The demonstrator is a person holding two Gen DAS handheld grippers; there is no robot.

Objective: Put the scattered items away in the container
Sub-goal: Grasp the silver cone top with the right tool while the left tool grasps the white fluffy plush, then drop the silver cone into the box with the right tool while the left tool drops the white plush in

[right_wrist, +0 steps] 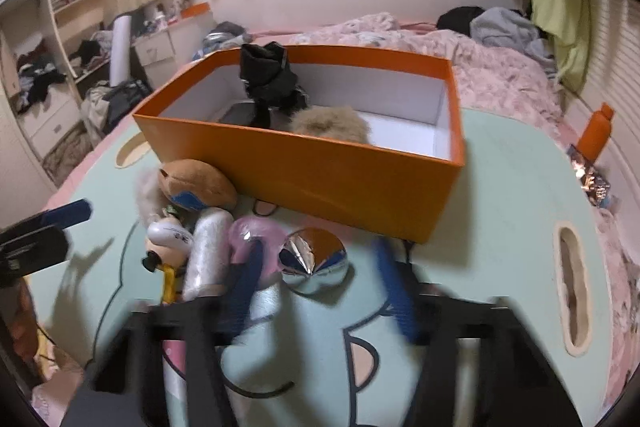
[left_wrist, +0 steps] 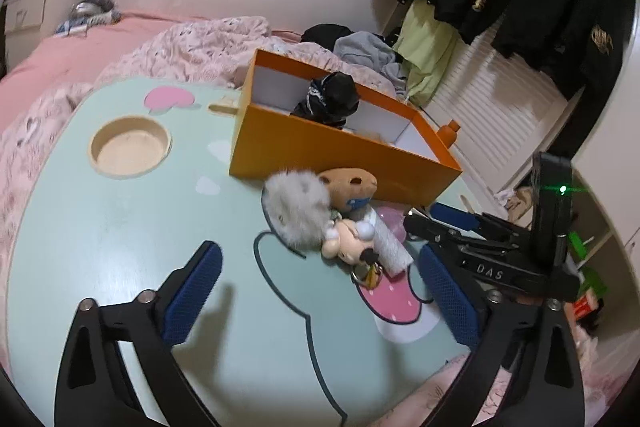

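R gripper (right_wrist: 320, 275) is open, jaws straddling the shiny silver disc (right_wrist: 313, 261) on the mint lap table (right_wrist: 500, 227); disc sits just ahead, between the blue pads, so R is nearer and a short push fwd then close should do it, I'd judge. View's blurred, so contact w/ pads can't be told. L gripper (left_wrist: 320, 291) is open too, empty, pile ahead-right of it: grey fur pom (left_wrist: 296, 211), brown plush (left_wrist: 352, 185), doll keychain (left_wrist: 348, 239), white roll (left_wrist: 390, 241) lying lengthwise toward it. Orange box (right_wrist: 320, 163) just behind pile holds black cloth bundle (right_wrist: 272, 83) and tan fur ball (right_wrist: 330, 123).
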